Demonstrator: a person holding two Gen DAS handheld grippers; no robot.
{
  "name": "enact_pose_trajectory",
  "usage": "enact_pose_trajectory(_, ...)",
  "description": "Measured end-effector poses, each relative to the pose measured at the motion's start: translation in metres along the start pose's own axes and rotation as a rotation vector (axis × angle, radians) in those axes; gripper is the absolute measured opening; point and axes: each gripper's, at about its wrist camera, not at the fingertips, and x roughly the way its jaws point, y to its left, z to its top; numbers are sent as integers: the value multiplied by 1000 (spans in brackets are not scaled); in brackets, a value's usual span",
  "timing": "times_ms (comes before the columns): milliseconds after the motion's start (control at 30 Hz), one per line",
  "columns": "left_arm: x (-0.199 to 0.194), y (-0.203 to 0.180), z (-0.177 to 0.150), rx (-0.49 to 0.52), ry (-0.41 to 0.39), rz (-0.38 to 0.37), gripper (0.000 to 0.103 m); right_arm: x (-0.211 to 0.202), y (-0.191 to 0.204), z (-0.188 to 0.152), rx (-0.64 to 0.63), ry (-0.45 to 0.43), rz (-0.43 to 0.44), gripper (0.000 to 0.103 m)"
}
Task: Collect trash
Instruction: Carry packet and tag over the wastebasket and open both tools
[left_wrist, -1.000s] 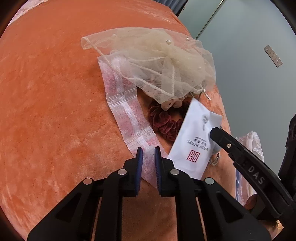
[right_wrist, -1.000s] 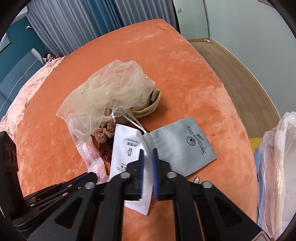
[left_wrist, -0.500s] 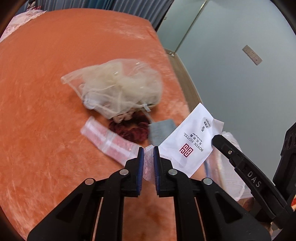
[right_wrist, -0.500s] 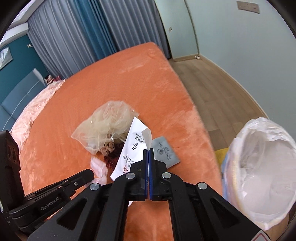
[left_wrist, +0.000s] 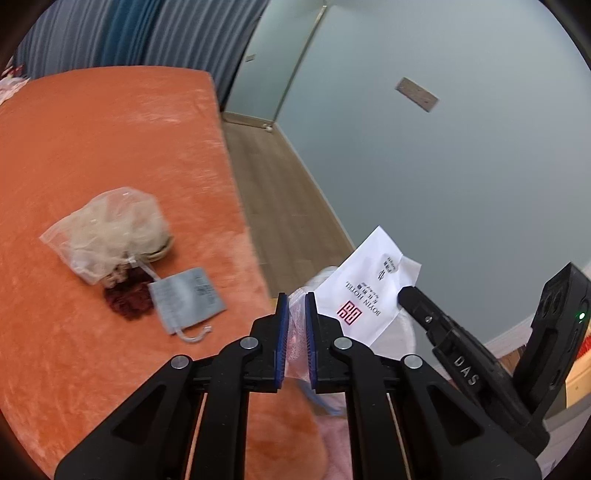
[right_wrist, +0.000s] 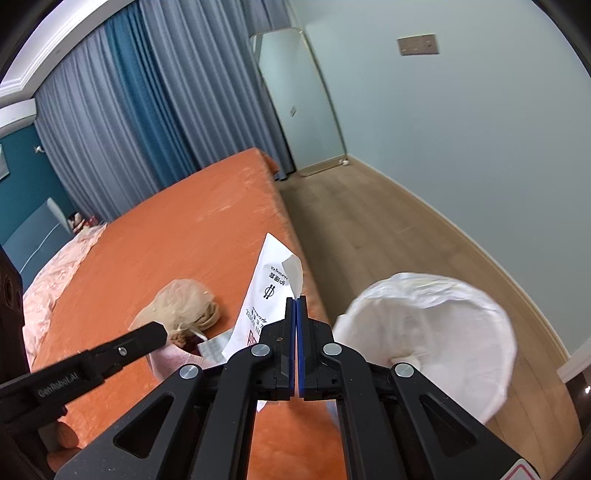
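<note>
Left gripper (left_wrist: 294, 299) clamps a clear plastic wrapper (left_wrist: 295, 332). Right gripper (right_wrist: 296, 301) pinches a white hotel sachet (right_wrist: 267, 291) by its edge. Both pieces hang clear of the orange bed (left_wrist: 110, 147), near the lined bin (right_wrist: 424, 332), likely for dropping in. Mesh pouch (left_wrist: 114, 225) and grey drawstring bag (left_wrist: 188, 299) lie on the bed.

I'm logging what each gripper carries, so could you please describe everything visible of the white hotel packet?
The white hotel packet is a flat, slightly creased paper sachet printed with a red square logo, black lettering and a small round symbol, one top corner torn into a flap. It hangs in the air beside the orange bed, pinched at one edge in the shut right gripper.
</note>
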Motion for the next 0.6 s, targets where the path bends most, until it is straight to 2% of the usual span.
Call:
enact_pose_trajectory(267, 10, -85, 0, 103, 2, -93, 9, -46, -62, 8, 81, -64, -81, 1)
enact_pose_trajectory(433, 24, -116, -5, 127, 28, -128, 9, -60, -88, 6, 117, -79, -120, 1)
enact_pose_trajectory(600, 40, -130, -10, 139, 53, -135, 9, -65, -101, 2, 136, -78, -141, 1)
